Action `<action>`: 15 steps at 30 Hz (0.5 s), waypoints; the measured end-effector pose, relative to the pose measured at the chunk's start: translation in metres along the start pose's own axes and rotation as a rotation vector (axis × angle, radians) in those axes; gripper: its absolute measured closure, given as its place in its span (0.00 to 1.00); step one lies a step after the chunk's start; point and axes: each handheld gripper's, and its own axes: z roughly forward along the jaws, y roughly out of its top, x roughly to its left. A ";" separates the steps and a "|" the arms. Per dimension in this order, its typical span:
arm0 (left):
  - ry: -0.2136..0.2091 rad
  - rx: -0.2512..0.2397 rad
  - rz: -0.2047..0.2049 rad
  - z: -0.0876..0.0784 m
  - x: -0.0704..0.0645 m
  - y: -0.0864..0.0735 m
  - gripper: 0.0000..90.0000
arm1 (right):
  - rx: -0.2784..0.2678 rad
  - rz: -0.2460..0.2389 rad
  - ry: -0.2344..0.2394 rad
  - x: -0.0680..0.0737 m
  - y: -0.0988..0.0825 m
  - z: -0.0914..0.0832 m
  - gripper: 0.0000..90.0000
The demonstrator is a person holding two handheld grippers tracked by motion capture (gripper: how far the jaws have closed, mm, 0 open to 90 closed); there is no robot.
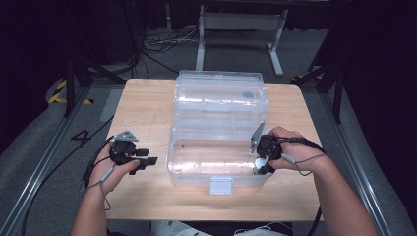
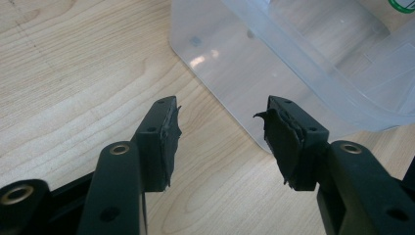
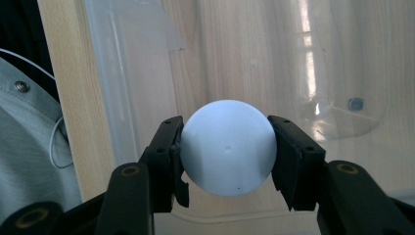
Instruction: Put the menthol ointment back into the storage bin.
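**Ball held over the open box**

At the box's (image 1: 216, 162) right edge, from above, our right gripper (image 1: 260, 164) hovers. In the left gripper view, our left gripper (image 2: 222, 132) gapes empty. In the right gripper view, both jaws pinch the white ball (image 3: 228, 147); its smooth curve could slip out.

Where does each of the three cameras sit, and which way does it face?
High view: above the person's side, facing forward and down on the table; forearms, hands and both grippers show.
Left gripper view: on the left gripper, facing the tabletop beside the clear box; open jaws show.
Right gripper view: on the right gripper, facing down over the box's front rim; jaws grip a white ball.
Shared: all three show the box and table.
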 end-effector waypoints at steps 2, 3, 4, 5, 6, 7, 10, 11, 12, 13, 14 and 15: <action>0.000 0.000 0.000 0.000 0.000 0.000 0.53 | 0.004 0.006 0.006 0.000 0.000 0.002 0.56; -0.001 0.001 -0.003 0.001 0.000 0.000 0.53 | 0.006 0.003 0.006 0.000 0.001 0.002 0.56; -0.001 0.002 -0.003 0.001 0.000 0.000 0.53 | 0.008 -0.001 0.005 0.000 0.001 0.004 0.56; -0.001 0.003 -0.004 0.001 0.000 0.000 0.53 | 0.011 -0.001 0.006 0.000 0.001 0.004 0.56; -0.001 0.003 -0.005 0.001 0.000 0.000 0.53 | 0.014 -0.005 0.007 -0.001 0.002 0.005 0.56; -0.002 0.003 -0.006 0.001 0.000 -0.001 0.53 | 0.018 -0.003 0.009 -0.001 0.002 0.007 0.56; -0.001 0.002 -0.009 0.001 0.001 -0.001 0.53 | 0.026 -0.003 0.007 -0.001 0.003 0.009 0.56; -0.001 0.003 -0.007 0.001 0.001 -0.001 0.53 | 0.028 -0.003 0.008 -0.001 0.003 0.009 0.56; -0.001 0.003 -0.007 0.001 0.001 -0.001 0.53 | 0.030 -0.006 0.008 -0.001 0.003 0.010 0.56; -0.001 0.002 -0.009 0.001 0.001 -0.001 0.53 | 0.031 -0.009 0.009 -0.001 0.004 0.010 0.56; -0.001 0.003 -0.008 0.001 0.001 -0.001 0.52 | 0.037 -0.008 0.010 -0.001 0.004 0.011 0.56; -0.001 0.005 -0.007 0.001 0.001 -0.001 0.52 | 0.041 -0.004 0.013 0.000 0.005 0.012 0.56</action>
